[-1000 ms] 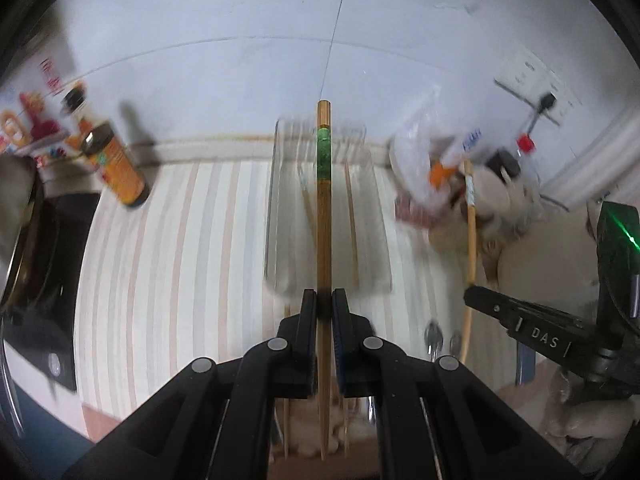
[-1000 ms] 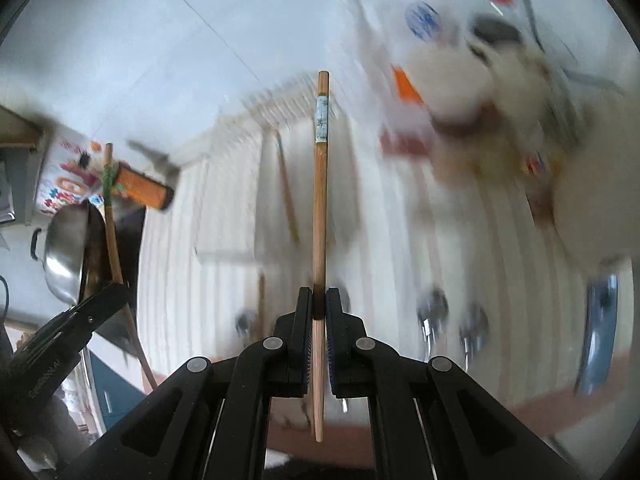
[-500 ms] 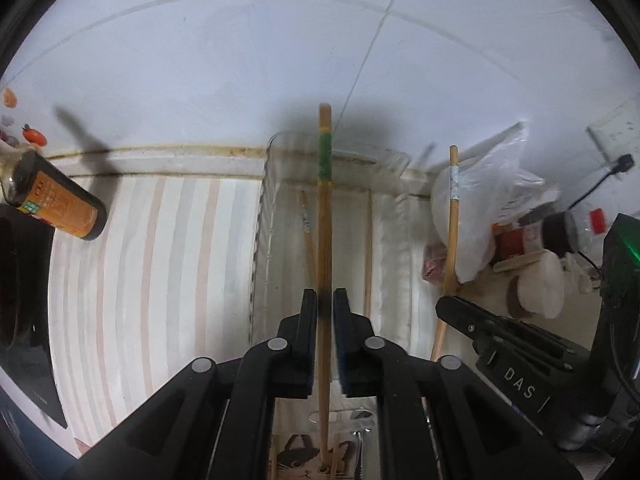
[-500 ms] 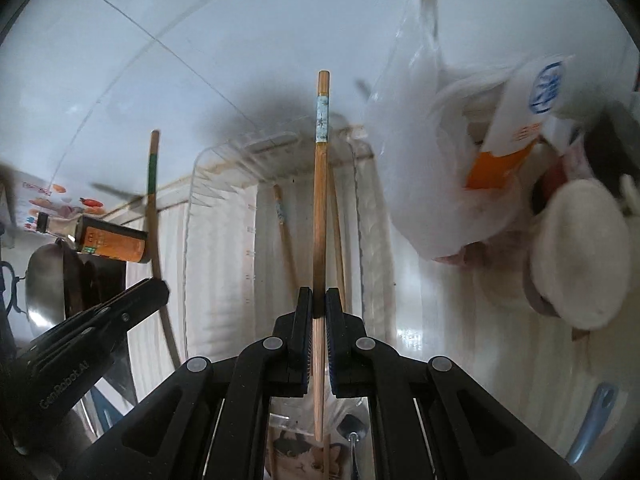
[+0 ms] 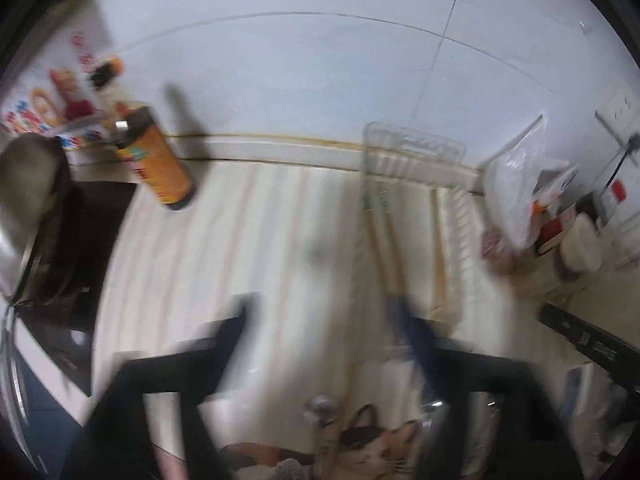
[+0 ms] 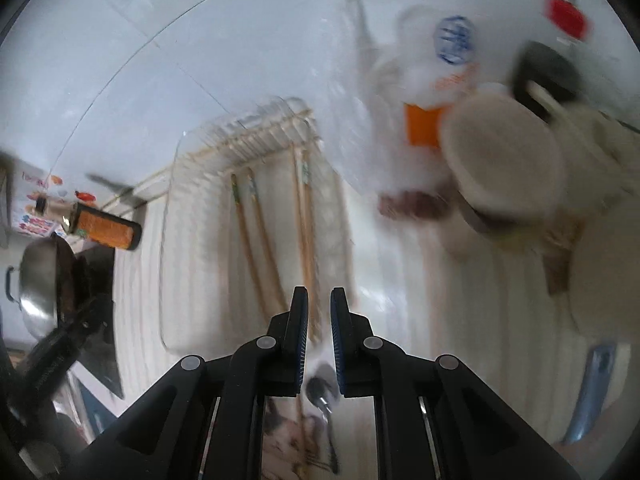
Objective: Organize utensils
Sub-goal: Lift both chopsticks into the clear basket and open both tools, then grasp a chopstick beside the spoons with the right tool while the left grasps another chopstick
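The clear tray (image 6: 200, 264) lies on the striped counter (image 5: 248, 248) with its far end against the wall edge; its ribbed rim stands up on the left and far sides. To the tray's left a wide strip of striped cloth lies open as far as the orange bottle (image 5: 160, 168), which stands tilted near the wall. To the tray's right the room is tight: a plastic bag (image 5: 516, 188) and a crowd of jars press close to its far right corner.

The left tool (image 5: 324, 320) is spread wide and holds nothing, though its fingers are heavily blurred. The right tool (image 6: 319, 300) has a narrow gap between its blue pads and grips nothing.

The right wrist view shows four chopsticks (image 6: 276, 248) lying lengthwise inside the tray, in two pairs, their banded ends toward the wall; the right pair runs down to just in front of the right tool's tips. The left wrist view shows only a smeared pair with a green band in the tray. The right view alone shows a round white lid (image 6: 504, 160) looming close on the right, a blue handle (image 6: 592, 392) at the near right edge, and a spoon (image 6: 320, 392) under the tool. The left view alone shows a cat-print cloth (image 5: 372, 452) at the near edge.

On the far left sit a steel pan (image 6: 36, 284) and a dark stovetop (image 5: 72, 260).
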Demonstrator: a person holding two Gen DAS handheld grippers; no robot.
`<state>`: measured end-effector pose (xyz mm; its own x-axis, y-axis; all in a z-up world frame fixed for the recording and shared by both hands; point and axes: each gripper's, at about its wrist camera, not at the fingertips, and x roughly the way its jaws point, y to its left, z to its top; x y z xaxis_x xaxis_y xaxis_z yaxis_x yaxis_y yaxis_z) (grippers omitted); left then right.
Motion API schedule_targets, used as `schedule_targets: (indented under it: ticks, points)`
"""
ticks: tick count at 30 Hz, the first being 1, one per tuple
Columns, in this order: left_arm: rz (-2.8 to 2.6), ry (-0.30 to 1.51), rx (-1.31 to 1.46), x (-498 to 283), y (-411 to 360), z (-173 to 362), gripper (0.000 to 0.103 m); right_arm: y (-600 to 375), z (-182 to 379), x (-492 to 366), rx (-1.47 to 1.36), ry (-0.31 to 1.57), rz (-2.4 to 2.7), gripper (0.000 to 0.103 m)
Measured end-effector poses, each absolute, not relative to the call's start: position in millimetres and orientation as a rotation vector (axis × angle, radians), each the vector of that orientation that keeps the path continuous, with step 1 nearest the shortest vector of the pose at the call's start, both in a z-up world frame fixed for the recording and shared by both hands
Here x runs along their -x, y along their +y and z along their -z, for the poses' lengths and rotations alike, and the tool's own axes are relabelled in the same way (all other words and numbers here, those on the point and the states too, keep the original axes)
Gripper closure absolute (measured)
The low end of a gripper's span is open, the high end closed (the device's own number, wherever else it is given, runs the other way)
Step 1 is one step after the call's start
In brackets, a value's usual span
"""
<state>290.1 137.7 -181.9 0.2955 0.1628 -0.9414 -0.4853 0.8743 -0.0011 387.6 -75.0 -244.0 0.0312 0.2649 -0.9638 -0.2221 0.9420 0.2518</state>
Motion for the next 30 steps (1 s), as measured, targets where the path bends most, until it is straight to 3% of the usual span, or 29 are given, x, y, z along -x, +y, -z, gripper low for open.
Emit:
schedule_targets:
  ticks: [3,7,16,18,19,20,22,24,27,29,30]
  points:
    - [-0.505,1.169,0.244,-254.1,132.3,188.1,0.003,-88.1,253.5,-348.5,-0.043,1.531,-0.379,0.089]
    - [-0.587,1.216,0.16,-213.5,130.4,218.9,0.003,-87.0,286.1,-292.1,-0.053,1.631,-0.39,0.067]
    - [-0.642,1.354,0.203,-156.2,138.9,277.9,0.003,-44.7,356.1,-223.7,0.115,1.688,-0.365,0.067]
    - [-0.639,1.359,0.197,-153.5,136.0,279.5,0.003,-37.1,356.5,-216.1,0.19,1.643,-0.366,0.072]
    - [-0.628,1.361,0.195,-152.8,132.6,278.8,0.004,-35.4,358.2,-213.5,0.224,1.644,-0.372,0.088]
    - [-0.598,1.362,0.201,-153.9,127.8,278.4,0.004,-37.0,358.0,-213.2,0.226,1.649,-0.37,0.094]
    - [-0.54,1.36,0.216,-159.5,117.2,277.9,0.005,-49.6,358.2,-213.5,0.267,1.652,-0.3,0.097]
    - [-0.467,1.359,0.231,-164.2,102.4,277.2,0.011,-66.1,358.4,-216.9,0.249,1.664,-0.269,0.097]
    - [-0.348,1.394,0.258,-179.6,78.6,285.9,0.037,-92.5,359.0,-221.0,0.22,1.688,-0.225,0.097]
    - [-0.289,1.437,0.266,-190.1,65.4,299.7,0.061,-107.3,358.8,-222.2,0.206,1.696,-0.202,0.097]
    - [-0.269,1.459,0.264,-194.3,60.0,307.1,0.063,-115.5,358.8,-222.3,0.197,1.698,-0.188,0.097]
